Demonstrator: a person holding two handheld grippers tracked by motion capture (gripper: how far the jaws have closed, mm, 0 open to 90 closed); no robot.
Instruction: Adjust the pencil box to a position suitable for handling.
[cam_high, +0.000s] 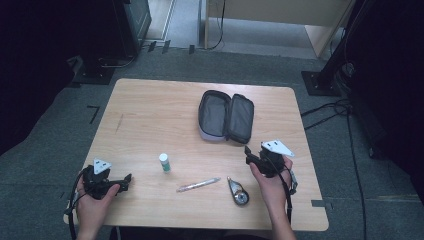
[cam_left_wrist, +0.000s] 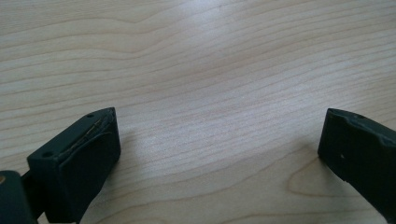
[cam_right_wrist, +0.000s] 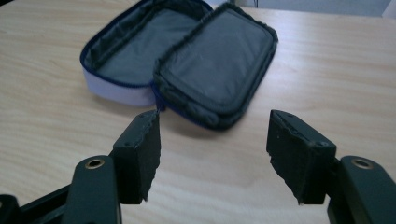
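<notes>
An open grey pencil case (cam_high: 226, 116) lies unzipped and flat near the middle of the wooden table (cam_high: 150, 120); it is also ahead of the jaws in the right gripper view (cam_right_wrist: 187, 65). A small white bottle with a green band (cam_high: 164, 162) stands toward the front. A pen (cam_high: 198, 185) and a small dark round-ended item (cam_high: 238, 192) lie beside each other at the front. My left gripper (cam_high: 126, 181) rests at the front left, open over bare wood (cam_left_wrist: 219, 140). My right gripper (cam_high: 248, 155) sits just in front of the case, open and empty (cam_right_wrist: 214, 149).
The table's front edge (cam_high: 200, 225) lies close under both hands. Grey carpet surrounds the table, with black stands (cam_high: 330, 70) and cables (cam_high: 340, 107) at the right and dark equipment (cam_high: 125, 30) at the back left.
</notes>
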